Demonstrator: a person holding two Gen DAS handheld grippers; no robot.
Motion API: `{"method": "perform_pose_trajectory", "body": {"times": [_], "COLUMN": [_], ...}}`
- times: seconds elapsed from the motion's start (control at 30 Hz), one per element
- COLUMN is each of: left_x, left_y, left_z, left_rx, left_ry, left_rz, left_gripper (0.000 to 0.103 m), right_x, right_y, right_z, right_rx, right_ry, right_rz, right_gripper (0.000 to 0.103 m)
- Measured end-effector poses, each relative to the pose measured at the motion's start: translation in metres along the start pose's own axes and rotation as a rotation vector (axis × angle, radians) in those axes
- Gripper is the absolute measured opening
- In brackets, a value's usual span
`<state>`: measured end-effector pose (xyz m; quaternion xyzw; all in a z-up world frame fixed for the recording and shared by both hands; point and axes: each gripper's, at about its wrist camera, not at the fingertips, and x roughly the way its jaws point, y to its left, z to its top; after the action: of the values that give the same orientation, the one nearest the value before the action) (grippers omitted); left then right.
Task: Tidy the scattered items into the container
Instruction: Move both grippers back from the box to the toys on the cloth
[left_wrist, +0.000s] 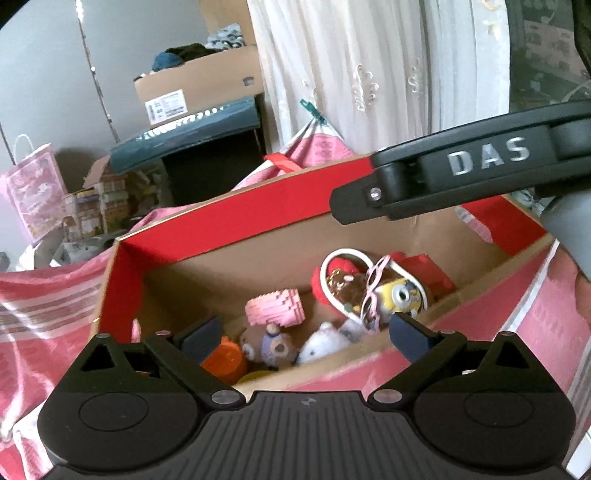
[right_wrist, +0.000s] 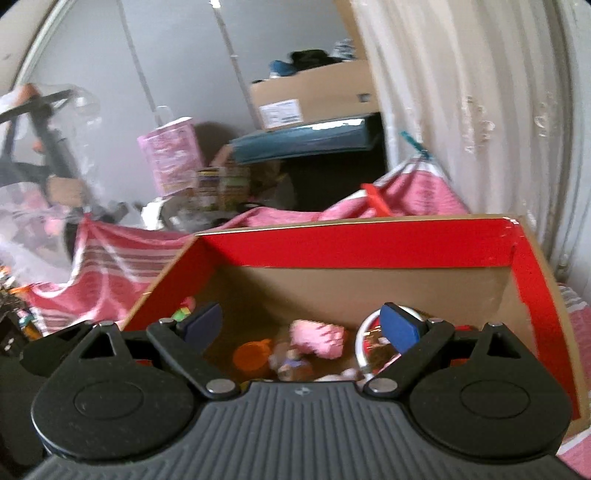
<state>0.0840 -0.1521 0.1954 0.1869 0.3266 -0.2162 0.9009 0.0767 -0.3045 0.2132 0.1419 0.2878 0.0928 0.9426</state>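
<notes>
The red cardboard box (left_wrist: 229, 218) lies straight ahead of and below both grippers, its brown inside open to them, and the small things sit in it: a pink block-built toy (left_wrist: 275, 308) just beyond the left gripper's (left_wrist: 306, 334) fingertips, an orange cup (left_wrist: 225, 360) against its left pad, a small bear figure (left_wrist: 267, 345) and a white plush (left_wrist: 325, 343) between the two pads but lower, on the box floor. Further ahead and to the right of that gripper is a white-rimmed basket (left_wrist: 345, 254) with a yellow goggle-eyed figure (left_wrist: 400, 297) and pink glasses (left_wrist: 373, 291) at its rim. The left gripper stands spread wide and grips nothing. The right gripper (right_wrist: 301, 330) is likewise spread wide and empty, hanging over the box's near edge, with the pink toy (right_wrist: 319, 338) between its pads on the floor below and the basket rim (right_wrist: 360, 343) behind its right pad. A black bar marked DAS (left_wrist: 480, 166) crosses above the box. The box rests on pink striped cloth (left_wrist: 55, 295); behind stand white curtains (left_wrist: 369, 62).
</notes>
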Motion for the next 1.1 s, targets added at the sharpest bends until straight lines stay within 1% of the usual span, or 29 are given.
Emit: {"method": "perform_pose_trajectory", "body": {"times": [0.13,0.27,0.37,0.53,0.67,0.83,0.9,1.1], "left_x": [-0.024,-0.047,-0.057,-0.061,-0.058,-0.053,-0.051,-0.050], "left_y": [0.014,0.032,0.045,0.069,0.088,0.108,0.115,0.115], "left_z": [-0.022,-0.055,-0.085,-0.142,-0.188,-0.247,-0.267,-0.303], "left_rx": [-0.010,-0.061,-0.108,-0.212,-0.289,-0.385,-0.424,-0.434], "left_ry": [0.004,0.019,0.036,0.103,0.173,0.253,0.278,0.318], "left_rz": [0.016,0.030,0.060,0.103,0.128,0.165,0.158,0.148], "left_gripper": [0.102,0.102,0.102,0.101,0.101,0.101,0.100,0.099], "right_x": [-0.013,-0.018,-0.014,0.009,0.037,0.067,0.075,0.097], "right_y": [0.025,0.053,0.075,0.107,0.125,0.137,0.141,0.151], "right_z": [-0.009,-0.023,-0.040,-0.075,-0.105,-0.145,-0.160,-0.206], "right_rx": [-0.043,-0.088,-0.124,-0.190,-0.180,-0.150,-0.155,-0.169], "right_ry": [-0.005,0.017,0.041,0.136,0.245,0.345,0.374,0.509], "right_rz": [0.063,0.153,0.193,0.233,0.262,0.240,0.225,0.184], "right_gripper": [0.094,0.094,0.094,0.094,0.094,0.094,0.094,0.093]}}
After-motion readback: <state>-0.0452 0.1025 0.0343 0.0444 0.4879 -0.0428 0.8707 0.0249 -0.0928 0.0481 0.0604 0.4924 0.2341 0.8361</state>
